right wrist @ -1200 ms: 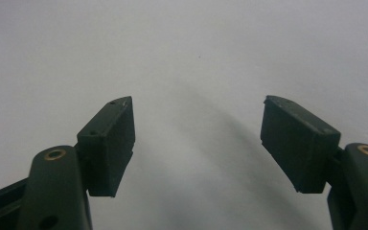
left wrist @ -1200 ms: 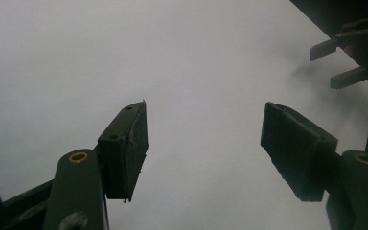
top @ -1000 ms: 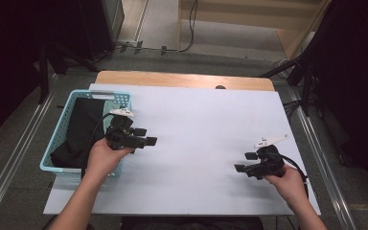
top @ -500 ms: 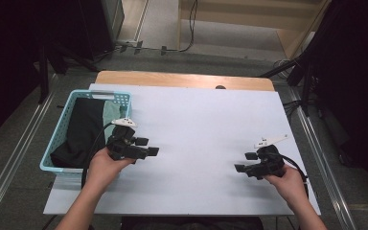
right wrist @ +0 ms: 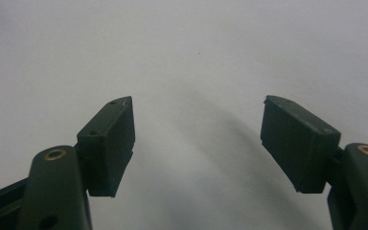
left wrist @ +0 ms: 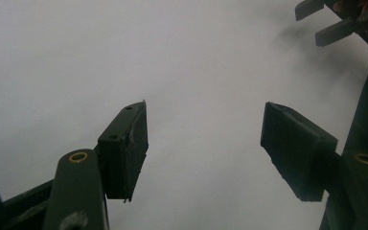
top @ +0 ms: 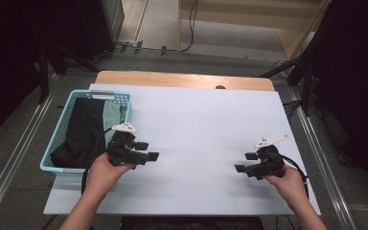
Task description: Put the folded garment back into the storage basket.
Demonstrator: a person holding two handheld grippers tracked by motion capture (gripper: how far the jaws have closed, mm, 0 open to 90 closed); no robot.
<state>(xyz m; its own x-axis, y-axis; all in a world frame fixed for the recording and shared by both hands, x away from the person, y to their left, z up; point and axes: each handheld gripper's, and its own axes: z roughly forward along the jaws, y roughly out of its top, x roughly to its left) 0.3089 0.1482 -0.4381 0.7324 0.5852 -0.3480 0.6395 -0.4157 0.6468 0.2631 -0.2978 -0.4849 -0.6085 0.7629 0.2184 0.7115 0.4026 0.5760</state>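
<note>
A basket sits at the bench's left edge with folded clothes inside; the left gripper is just beside it, the right gripper well apart.

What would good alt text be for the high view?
A person holds an open, empty hand-held gripper in each hand, left and right, over a white table. A light blue basket of dark cloth sits at the table's left edge.

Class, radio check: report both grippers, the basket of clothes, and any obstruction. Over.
Left gripper open, empty, beside basket. Right gripper open, empty, over white tabletop. Light-blue plastic basket holds folded black cloth, untouched. Nothing between the grippers.
</note>
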